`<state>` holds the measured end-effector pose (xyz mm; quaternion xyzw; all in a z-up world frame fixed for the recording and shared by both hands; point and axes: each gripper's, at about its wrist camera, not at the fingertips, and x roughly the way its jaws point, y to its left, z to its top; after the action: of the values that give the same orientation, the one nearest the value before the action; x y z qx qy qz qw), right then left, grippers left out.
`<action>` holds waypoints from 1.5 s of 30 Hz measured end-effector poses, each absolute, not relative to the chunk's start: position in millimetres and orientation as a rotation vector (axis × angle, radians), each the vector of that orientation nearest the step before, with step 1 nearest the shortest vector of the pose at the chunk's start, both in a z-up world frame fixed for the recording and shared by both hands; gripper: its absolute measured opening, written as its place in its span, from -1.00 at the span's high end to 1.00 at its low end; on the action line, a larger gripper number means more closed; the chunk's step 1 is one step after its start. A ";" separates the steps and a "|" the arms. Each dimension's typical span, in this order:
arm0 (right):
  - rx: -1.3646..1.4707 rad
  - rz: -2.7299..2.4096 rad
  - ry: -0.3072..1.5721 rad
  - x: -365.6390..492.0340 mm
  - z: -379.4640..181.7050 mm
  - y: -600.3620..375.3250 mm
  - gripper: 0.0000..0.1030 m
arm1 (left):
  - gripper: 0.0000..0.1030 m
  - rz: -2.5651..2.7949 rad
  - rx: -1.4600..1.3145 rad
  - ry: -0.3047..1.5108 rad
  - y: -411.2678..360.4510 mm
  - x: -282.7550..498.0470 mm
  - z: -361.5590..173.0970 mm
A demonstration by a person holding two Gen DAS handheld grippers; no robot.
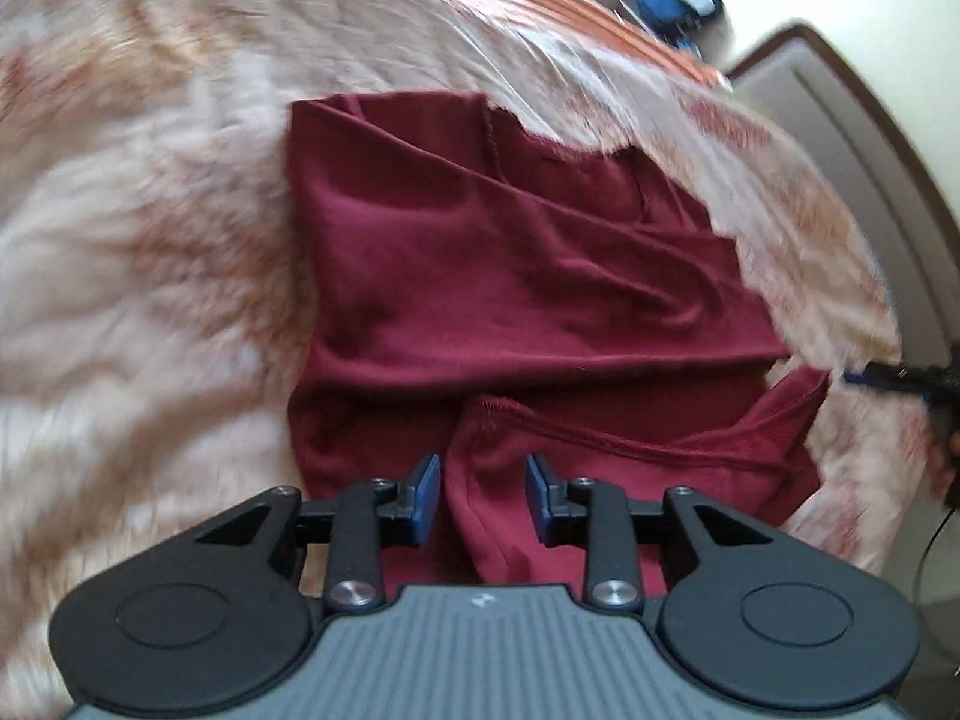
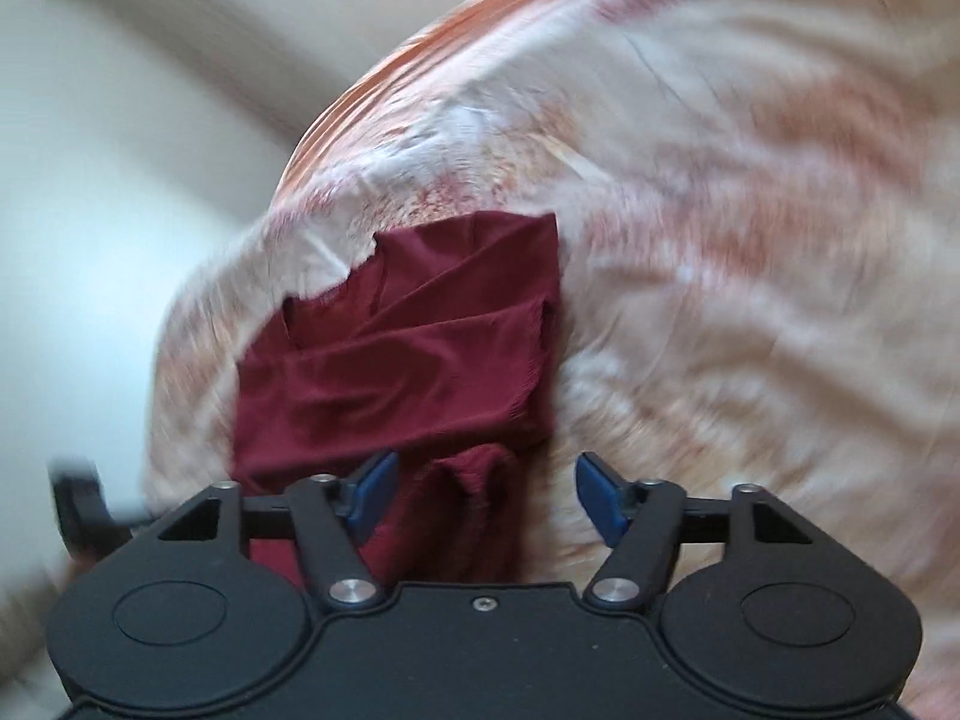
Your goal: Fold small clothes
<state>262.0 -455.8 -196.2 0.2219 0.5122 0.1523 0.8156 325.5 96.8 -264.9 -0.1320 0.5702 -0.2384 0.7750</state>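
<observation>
A dark red garment (image 1: 510,276) lies partly folded on a patterned bedsheet (image 1: 150,240). In the left wrist view my left gripper (image 1: 485,492) is open, its blue pads on either side of a hemmed fold of the garment at its near edge, without clamping it. In the right wrist view the same garment (image 2: 408,348) lies ahead and to the left. My right gripper (image 2: 486,492) is wide open, with the garment's near bunched end between and under the left pad (image 2: 375,489). The other gripper shows at the left edge (image 2: 78,498).
The bed's orange-striped edge (image 1: 600,6) runs along the far side, with a blue object (image 1: 672,6) beyond it. A cream wall panel with brown trim (image 1: 840,138) stands to the right. Pale floor or wall (image 2: 120,150) lies left of the bed.
</observation>
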 end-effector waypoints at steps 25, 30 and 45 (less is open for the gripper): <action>-0.694 1.220 0.833 283.8 -237.8 -363.9 0.79 | 0.55 -0.713 -0.001 1.291 45.6 348.7 -289.3; -0.638 1.220 0.854 289.4 -229.4 -359.3 0.84 | 0.83 -0.697 -0.005 1.274 44.9 350.7 -286.0; 0.060 1.022 0.879 355.5 -181.9 -411.8 0.87 | 0.91 -0.559 -0.501 0.905 143.5 373.6 -224.4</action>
<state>355.5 -411.8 -181.9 0.0279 0.4071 0.4729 0.7809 373.6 143.5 -224.4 -0.2362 0.4269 -0.2636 0.8321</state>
